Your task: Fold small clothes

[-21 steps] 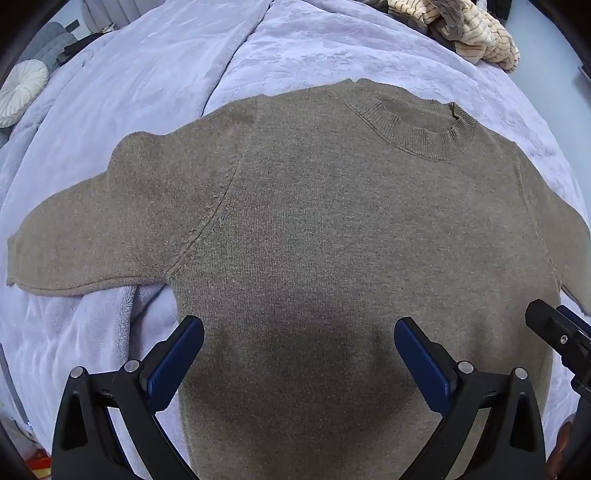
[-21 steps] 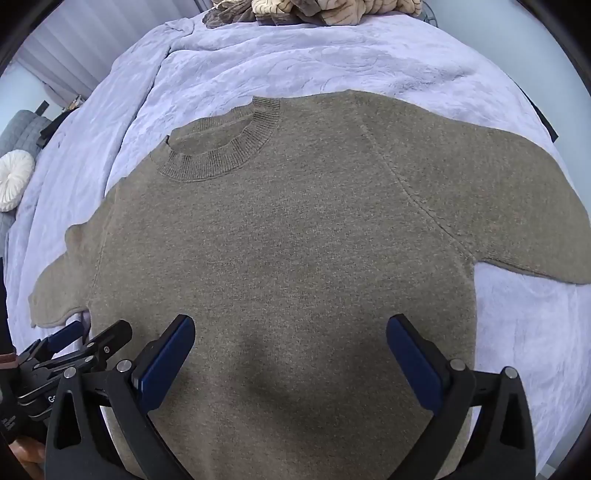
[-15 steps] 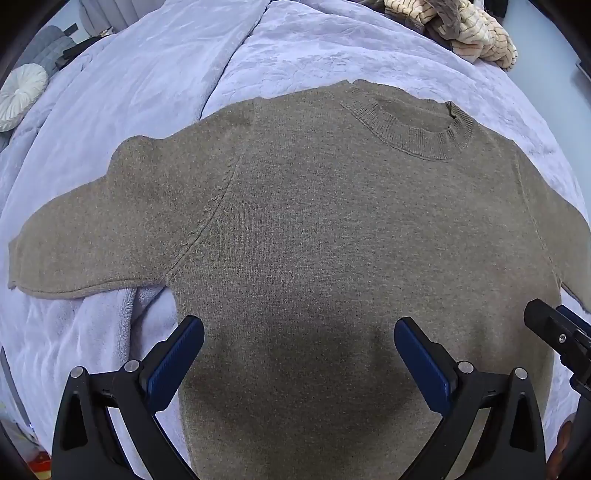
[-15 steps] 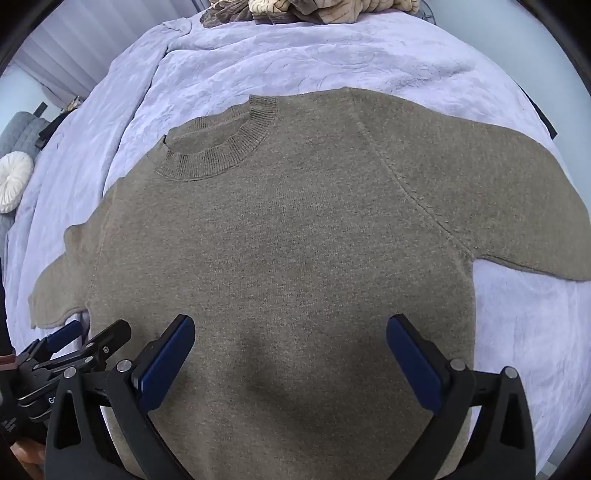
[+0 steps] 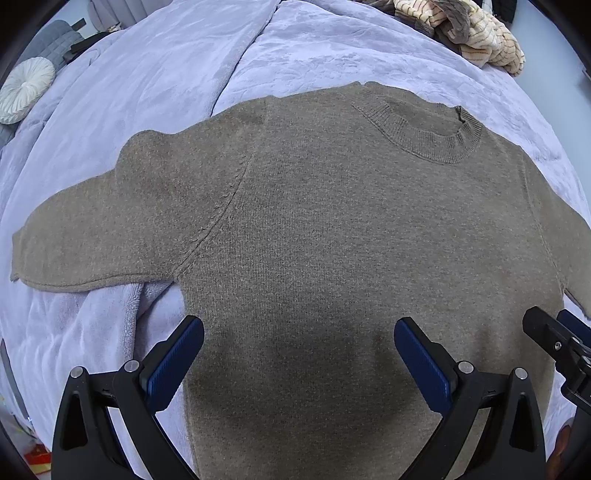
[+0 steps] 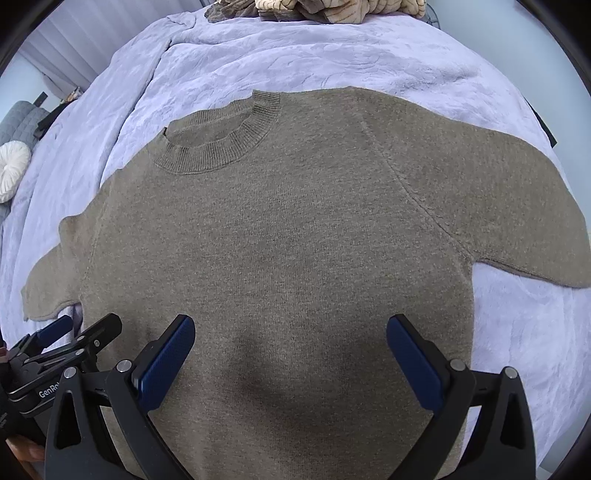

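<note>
Since the earlier frames almost nothing has moved: the brown sweater still lies flat, filling the frame's centre on the lilac blanket. A clothes pile sits upper right, a round cushion upper left. Left gripper and right gripper hover pointing steeply down, jaws fully spread, holding nothing.

The sweater's hem runs out of frame below the fingers; the far clothes pile is cropped.

Home bedroom, lilac plush bedspread, round white cushion, heaped clothes
</note>
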Demonstrator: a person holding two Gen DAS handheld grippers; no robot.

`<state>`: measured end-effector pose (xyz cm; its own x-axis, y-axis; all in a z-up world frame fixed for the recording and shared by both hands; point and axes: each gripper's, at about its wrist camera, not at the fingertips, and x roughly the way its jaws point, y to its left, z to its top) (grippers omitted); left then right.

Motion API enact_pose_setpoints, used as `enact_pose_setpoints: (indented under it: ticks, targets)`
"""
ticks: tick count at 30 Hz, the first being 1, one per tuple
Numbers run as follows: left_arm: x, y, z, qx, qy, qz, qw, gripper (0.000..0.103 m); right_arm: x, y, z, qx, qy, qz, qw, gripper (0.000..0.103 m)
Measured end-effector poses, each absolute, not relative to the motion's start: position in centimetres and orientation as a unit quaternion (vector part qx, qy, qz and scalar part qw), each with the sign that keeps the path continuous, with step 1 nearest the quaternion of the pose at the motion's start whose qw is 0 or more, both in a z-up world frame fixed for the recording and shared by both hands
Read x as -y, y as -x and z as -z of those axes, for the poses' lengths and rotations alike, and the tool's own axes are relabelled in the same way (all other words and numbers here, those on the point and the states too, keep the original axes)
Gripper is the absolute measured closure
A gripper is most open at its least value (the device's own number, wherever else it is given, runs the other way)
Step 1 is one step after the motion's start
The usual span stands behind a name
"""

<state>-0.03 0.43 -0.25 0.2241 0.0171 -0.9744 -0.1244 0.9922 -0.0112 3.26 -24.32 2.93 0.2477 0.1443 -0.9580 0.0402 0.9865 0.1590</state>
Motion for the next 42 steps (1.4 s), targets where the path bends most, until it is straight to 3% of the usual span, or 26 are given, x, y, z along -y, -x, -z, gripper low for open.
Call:
enact_pose_setpoints:
  ticks: [16, 42]
  targets:
    - [0.2, -0.2, 0.3, -0.652, 0.037, -0.038, 0.756, 0.000, 23.6, -3.5, -2.5, -0.617, -0.040, -0.020, 0.786, 0.000]
    - [-0.7, -1.9, 1.0, -0.637, 0.047, -0.039, 0.768, 0.000, 22.5, -4.1, -2.1, -0.624, -0.023, -0.021, 0.781, 0.000]
